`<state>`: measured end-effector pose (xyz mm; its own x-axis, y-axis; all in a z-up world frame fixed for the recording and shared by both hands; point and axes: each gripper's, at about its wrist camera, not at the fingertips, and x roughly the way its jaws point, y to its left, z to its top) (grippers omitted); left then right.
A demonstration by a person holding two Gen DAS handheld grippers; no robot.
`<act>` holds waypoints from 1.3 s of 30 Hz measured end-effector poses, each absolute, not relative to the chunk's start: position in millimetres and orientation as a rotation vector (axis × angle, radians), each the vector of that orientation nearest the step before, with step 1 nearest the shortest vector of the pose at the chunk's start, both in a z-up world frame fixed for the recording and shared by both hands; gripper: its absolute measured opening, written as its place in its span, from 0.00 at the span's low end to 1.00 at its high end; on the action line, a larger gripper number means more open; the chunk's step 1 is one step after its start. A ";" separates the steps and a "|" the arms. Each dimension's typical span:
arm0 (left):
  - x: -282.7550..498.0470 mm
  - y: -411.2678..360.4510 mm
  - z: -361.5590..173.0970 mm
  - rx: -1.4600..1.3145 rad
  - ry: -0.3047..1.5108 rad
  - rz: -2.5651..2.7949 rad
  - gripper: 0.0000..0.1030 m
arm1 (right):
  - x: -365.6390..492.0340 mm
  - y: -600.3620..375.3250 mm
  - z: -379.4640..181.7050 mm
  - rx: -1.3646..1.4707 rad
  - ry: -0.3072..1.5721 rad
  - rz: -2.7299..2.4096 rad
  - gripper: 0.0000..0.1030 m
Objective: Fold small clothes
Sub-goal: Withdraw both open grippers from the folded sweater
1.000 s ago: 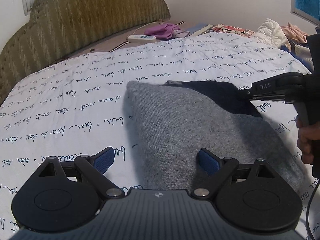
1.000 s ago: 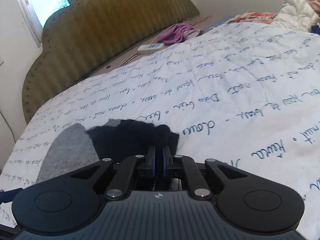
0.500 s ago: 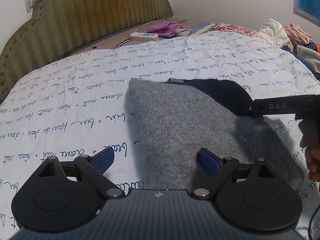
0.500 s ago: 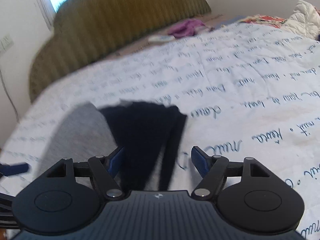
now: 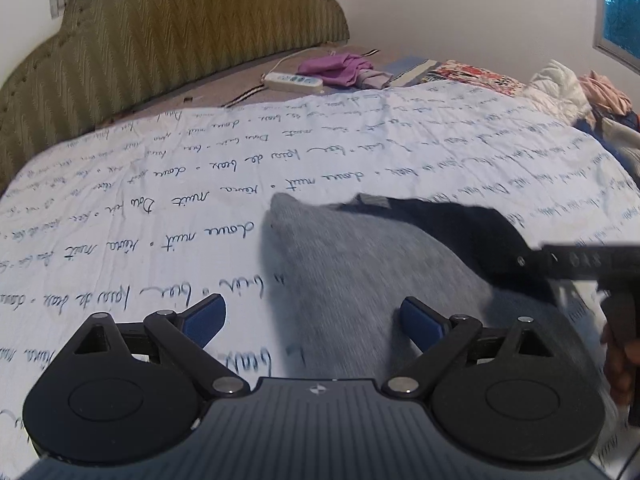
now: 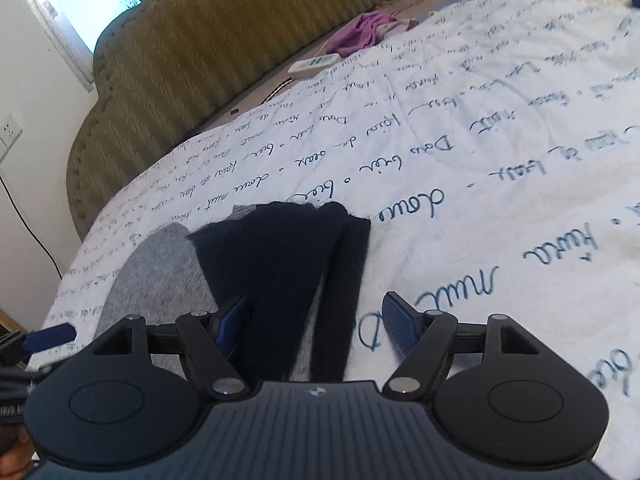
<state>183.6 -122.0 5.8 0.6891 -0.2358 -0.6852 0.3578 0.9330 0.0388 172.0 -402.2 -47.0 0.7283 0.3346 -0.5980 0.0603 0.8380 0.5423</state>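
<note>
A grey and navy knit garment (image 5: 360,280) lies folded on the white bedspread with blue script (image 5: 160,200). Its navy part (image 6: 288,248) is laid over the grey part (image 6: 160,272) in the right wrist view. My left gripper (image 5: 312,316) is open and empty, just above the garment's near left edge. My right gripper (image 6: 316,320) is open and empty, over the navy fold. The right gripper also shows from the side in the left wrist view (image 5: 580,260), at the garment's right edge.
A green padded headboard (image 5: 180,32) stands behind the bed. A white power strip (image 5: 294,81) and a purple cloth (image 5: 340,68) lie near it. A pile of clothes (image 5: 580,96) sits at the far right.
My right gripper was shut on the navy part one second ago. It has opened and let the fold drop flat. My left gripper stayed open and barely moved.
</note>
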 end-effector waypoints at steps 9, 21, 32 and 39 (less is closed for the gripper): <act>239.0 -119.7 -10.0 0.052 0.843 -0.351 0.94 | 203.8 -383.6 -48.2 0.506 0.770 0.258 0.66; 226.5 -148.3 -8.6 0.195 0.751 -0.372 0.54 | 198.6 -380.1 -38.7 0.453 0.689 0.244 0.23; 210.2 -161.5 -2.7 0.295 0.680 -0.327 0.63 | 196.5 -372.7 -33.8 0.380 0.688 0.196 0.36; 197.0 -154.1 2.5 0.296 0.677 -0.285 0.70 | 168.3 -374.6 -16.3 0.357 0.653 0.116 0.60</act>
<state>197.0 -154.1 2.5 0.7441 -0.1609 -0.6484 0.3509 0.9201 0.1743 168.3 -374.6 -16.3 0.7900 0.2170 -0.5733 0.0056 0.9327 0.3607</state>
